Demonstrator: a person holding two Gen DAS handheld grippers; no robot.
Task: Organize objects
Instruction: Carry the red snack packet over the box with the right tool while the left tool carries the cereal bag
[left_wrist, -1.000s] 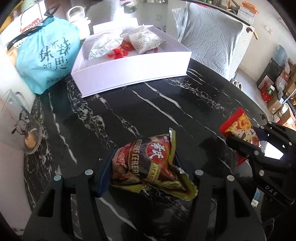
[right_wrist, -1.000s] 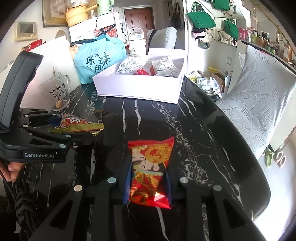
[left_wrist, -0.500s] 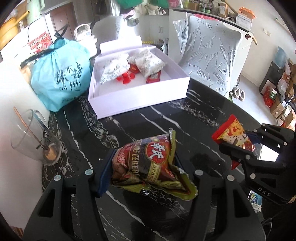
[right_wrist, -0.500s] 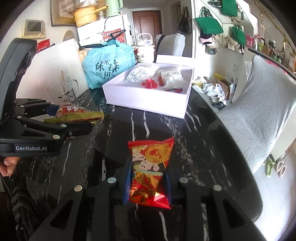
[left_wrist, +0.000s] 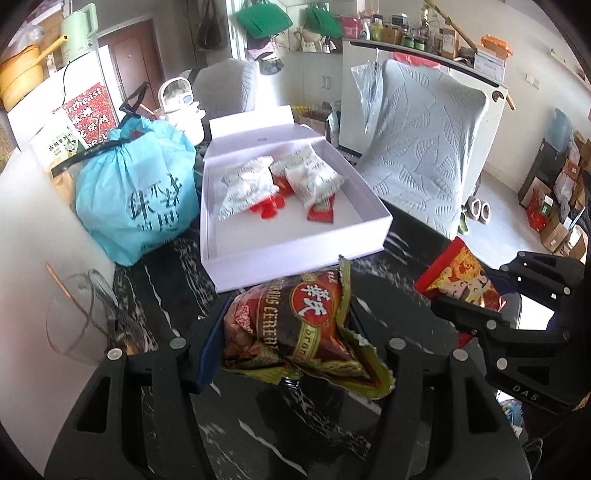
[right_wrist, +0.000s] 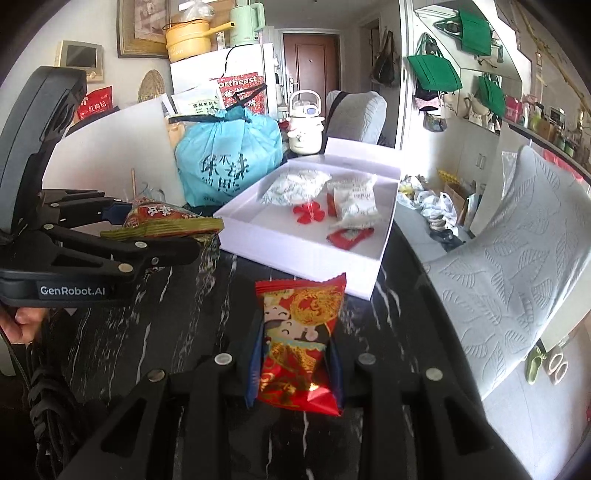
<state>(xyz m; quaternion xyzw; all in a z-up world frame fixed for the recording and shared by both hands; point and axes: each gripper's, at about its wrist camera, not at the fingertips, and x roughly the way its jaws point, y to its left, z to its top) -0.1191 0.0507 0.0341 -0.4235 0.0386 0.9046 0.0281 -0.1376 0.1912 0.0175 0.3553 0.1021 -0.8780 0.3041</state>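
1. On the black marble table the biggest thing in play is the open white box, set toward the far side with a blue tied bag just beside it on its left and a glass mug nearer the table's left edge.

2. Inside the box lie a few pale wrapped snack packs, a small red packet and some red candies, so part of the tidying looks done already.

3. The left gripper is clamped on a crumpled brown-and-red cereal packet, held clear of the tabletop just short of the box's near wall.

4. The right gripper is pinched tight on a red festive snack packet, also lifted off the marble and pointing toward the box.

5. Seen from the right-hand camera, the left tool sits off to the side with the cereal packet sticking out flat between its fingers, near the box's left corner.

6. I'd judge the job partway through: both packets are picked up, but neither is over the box yet. What's left is carrying them in and letting go.
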